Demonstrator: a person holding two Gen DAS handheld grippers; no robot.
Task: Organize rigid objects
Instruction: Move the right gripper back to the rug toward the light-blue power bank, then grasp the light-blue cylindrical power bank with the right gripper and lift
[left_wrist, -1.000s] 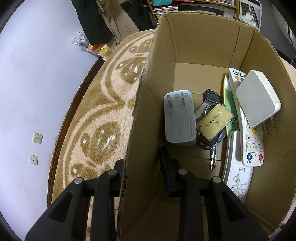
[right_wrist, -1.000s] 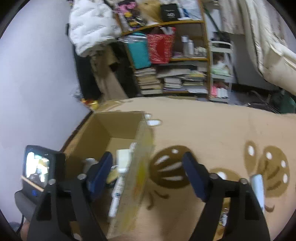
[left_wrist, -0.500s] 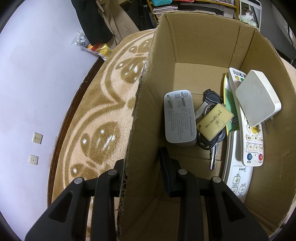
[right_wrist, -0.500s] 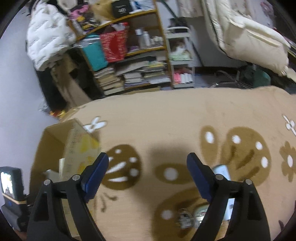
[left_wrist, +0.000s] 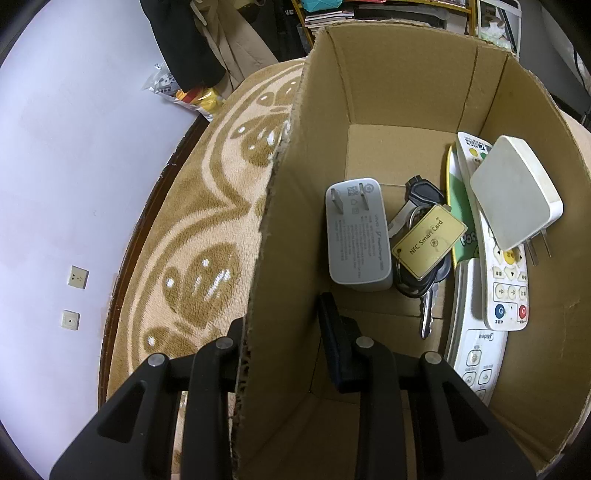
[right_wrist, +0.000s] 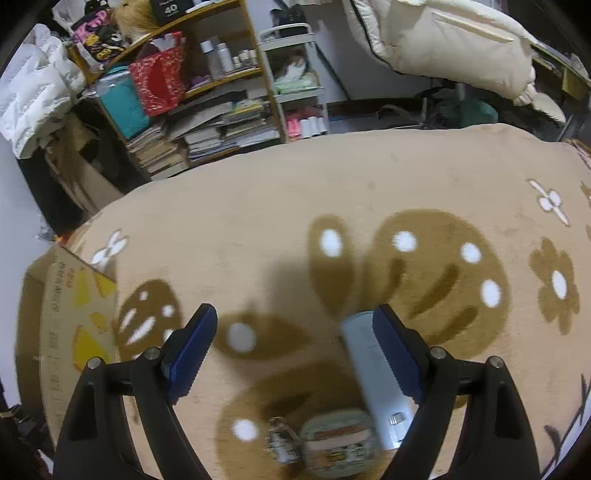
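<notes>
the left gripper (left_wrist: 280, 332) straddles the near wall of one cardboard box (left_wrist: 406, 74), one finger outside and one inside, its jaws clamped on the cardboard. the box sits on a beige rug (left_wrist: 207, 236) with brown shapes; whether a tabletop lies beneath cannot be told.

inside the box, counted near to far: two white remotes, the nearer one (left_wrist: 476, 365) cut off by the box edge and partly under the second (left_wrist: 506, 291), which has one blue and one red button; one bunch of keys (left_wrist: 424, 295) with one gold nfc tag (left_wrist: 428, 242), the ring mostly hidden beneath it; one grey charger (left_wrist: 356, 232) lying prongs up; one white plug adapter (left_wrist: 513, 192) resting on the second remote, two prongs showing; one green-and-white card (left_wrist: 456, 192), mostly covered. two wall sockets (left_wrist: 74, 295) show on the pale wall at left.

in the right wrist view, the right gripper (right_wrist: 295, 339) hangs over the rug with its jaws wide and empty. nearest, blurred: one round tin (right_wrist: 340, 446), one small metal piece (right_wrist: 280, 439) too smeared to identify, and one pale blue oblong device (right_wrist: 373, 373) partly behind the right finger. the box shows at far left, its printed side cut off. farther back stand one shelf (right_wrist: 207, 107) of books and bottles and one cream duvet (right_wrist: 443, 40).
</notes>
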